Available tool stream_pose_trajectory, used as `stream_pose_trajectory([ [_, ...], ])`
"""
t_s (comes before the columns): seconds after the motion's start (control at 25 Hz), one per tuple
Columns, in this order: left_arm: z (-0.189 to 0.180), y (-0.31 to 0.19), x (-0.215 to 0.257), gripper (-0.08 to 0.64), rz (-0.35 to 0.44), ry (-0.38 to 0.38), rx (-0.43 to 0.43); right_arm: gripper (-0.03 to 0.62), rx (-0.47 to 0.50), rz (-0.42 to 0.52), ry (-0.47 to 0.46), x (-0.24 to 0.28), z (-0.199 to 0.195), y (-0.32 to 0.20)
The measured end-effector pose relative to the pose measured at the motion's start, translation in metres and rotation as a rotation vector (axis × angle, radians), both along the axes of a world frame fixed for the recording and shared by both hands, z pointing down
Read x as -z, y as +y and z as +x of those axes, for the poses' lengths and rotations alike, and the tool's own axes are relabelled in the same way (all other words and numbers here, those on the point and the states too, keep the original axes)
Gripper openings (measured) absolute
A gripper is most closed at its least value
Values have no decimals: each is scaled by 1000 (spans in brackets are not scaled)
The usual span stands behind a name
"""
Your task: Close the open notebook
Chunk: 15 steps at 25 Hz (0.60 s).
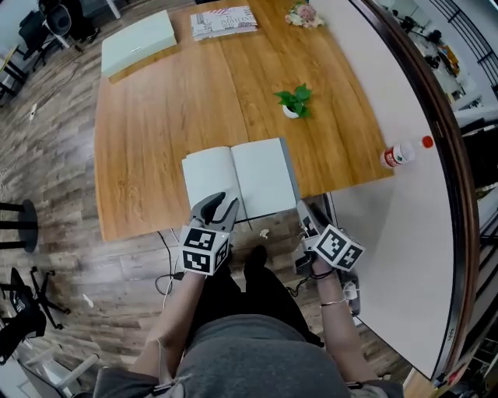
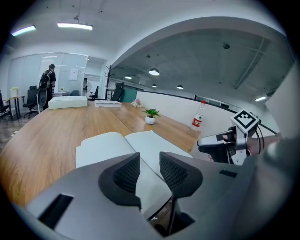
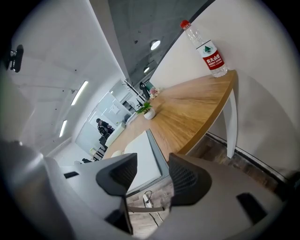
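Observation:
An open notebook (image 1: pixel 240 180) with blank white pages and a grey cover lies flat at the near edge of the wooden table (image 1: pixel 156 116). It shows in the left gripper view as the notebook (image 2: pixel 112 143) and in the right gripper view as the notebook (image 3: pixel 140 161). My left gripper (image 1: pixel 223 204) hovers over the left page's near corner, jaws apart with nothing between them. My right gripper (image 1: pixel 306 214) is off the table's near edge, just right of the notebook's right corner, open and empty.
A small potted plant (image 1: pixel 294 101) stands beyond the notebook. A water bottle (image 1: pixel 400 155) lies at the table's right edge. A pale box (image 1: pixel 138 40), a patterned booklet (image 1: pixel 223 22) and flowers (image 1: pixel 303 14) sit at the far end. Cables (image 1: pixel 167 272) lie on the floor.

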<state>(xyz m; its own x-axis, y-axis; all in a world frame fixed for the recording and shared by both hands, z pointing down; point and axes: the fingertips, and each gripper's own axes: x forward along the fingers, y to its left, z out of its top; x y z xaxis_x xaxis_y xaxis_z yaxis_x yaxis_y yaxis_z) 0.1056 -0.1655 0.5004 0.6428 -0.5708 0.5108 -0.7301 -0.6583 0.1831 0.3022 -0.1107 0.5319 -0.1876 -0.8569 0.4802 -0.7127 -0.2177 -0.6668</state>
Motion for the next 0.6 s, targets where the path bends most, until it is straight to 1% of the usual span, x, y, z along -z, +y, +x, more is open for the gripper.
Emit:
stream_pose_trajectory([
  [0.28,-2,5,-12,140,-25,-7,76,219,115,-56,-5,-19,-8,-8],
  [0.48,-7,13,-18,140,-43,-14,118,229,188,-78,5,-31,-12,-12],
  [0.6,-10,17,-19,140,-48,-10,144,230,223,-88,-7,-37,-15,-13],
])
